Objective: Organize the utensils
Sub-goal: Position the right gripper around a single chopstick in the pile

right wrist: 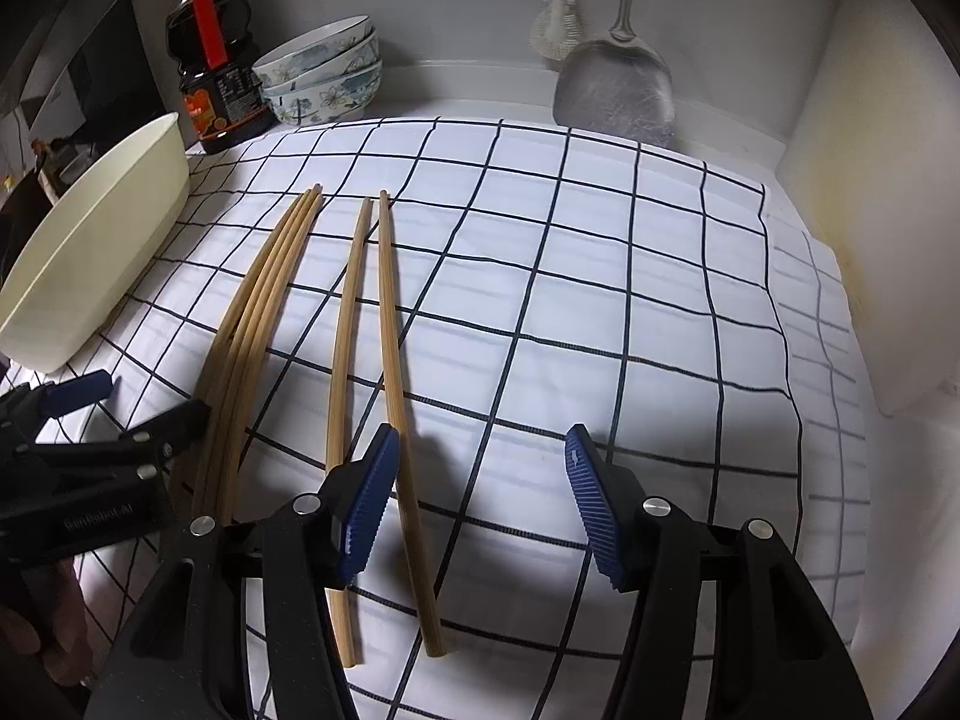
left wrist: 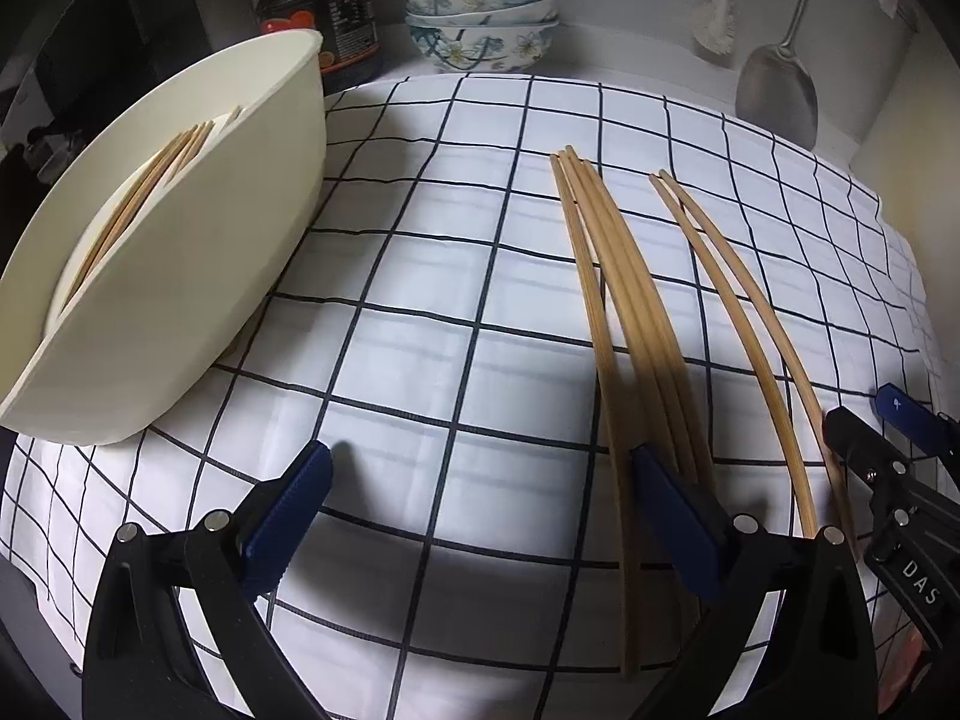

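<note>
Several wooden chopsticks lie on the checked cloth: a tight bundle (left wrist: 624,324) (right wrist: 258,312) and a separate pair (left wrist: 738,312) (right wrist: 372,348) to its right. A cream oval container (left wrist: 180,252) (right wrist: 90,252) at the left holds several more chopsticks (left wrist: 150,192). My left gripper (left wrist: 480,510) is open and empty, low over the cloth, its right finger beside the bundle. My right gripper (right wrist: 480,498) is open and empty, its left finger (right wrist: 366,498) over the near part of the pair. Each gripper shows at the edge of the other's view.
A white cloth with a dark grid (left wrist: 420,300) (right wrist: 600,300) covers the counter. Stacked floral bowls (left wrist: 480,18) (right wrist: 324,72) and a dark sauce bottle (right wrist: 210,54) stand at the back. A metal spatula (right wrist: 618,84) and a brush (right wrist: 558,30) hang on the back wall.
</note>
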Tool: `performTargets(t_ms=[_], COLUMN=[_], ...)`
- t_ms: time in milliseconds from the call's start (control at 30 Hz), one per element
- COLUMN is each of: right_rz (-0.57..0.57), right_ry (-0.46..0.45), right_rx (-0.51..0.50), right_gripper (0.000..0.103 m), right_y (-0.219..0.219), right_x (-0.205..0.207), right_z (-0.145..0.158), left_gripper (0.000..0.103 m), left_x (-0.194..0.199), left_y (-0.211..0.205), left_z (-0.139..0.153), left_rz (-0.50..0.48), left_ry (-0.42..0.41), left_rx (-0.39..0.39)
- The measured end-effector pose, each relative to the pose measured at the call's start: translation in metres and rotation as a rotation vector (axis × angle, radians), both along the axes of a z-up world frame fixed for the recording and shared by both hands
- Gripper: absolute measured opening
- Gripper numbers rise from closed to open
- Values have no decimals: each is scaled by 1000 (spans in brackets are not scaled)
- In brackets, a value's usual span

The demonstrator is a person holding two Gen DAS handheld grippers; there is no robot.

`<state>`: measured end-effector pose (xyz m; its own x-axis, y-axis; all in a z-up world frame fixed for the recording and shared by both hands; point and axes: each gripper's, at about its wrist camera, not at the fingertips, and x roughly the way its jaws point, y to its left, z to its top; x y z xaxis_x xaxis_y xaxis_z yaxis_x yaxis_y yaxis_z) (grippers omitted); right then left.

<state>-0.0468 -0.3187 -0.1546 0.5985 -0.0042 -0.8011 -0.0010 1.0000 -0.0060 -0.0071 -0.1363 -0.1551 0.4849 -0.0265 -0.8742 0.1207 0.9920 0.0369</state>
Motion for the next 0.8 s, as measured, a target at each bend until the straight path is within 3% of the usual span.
performTargets(t_ms=[433, 800], right_rz=[84, 117], right_ry=[10, 26], right_rx=[-65, -15], right_gripper=[56, 55], right_y=[13, 11], right_x=[15, 29], right_z=[-5, -5], left_gripper=[98, 90], left_x=[8, 16], left_y=[0, -5], left_z=[0, 2], left_rz=[12, 5], left_ry=[-24, -38], left_rx=[-1, -8])
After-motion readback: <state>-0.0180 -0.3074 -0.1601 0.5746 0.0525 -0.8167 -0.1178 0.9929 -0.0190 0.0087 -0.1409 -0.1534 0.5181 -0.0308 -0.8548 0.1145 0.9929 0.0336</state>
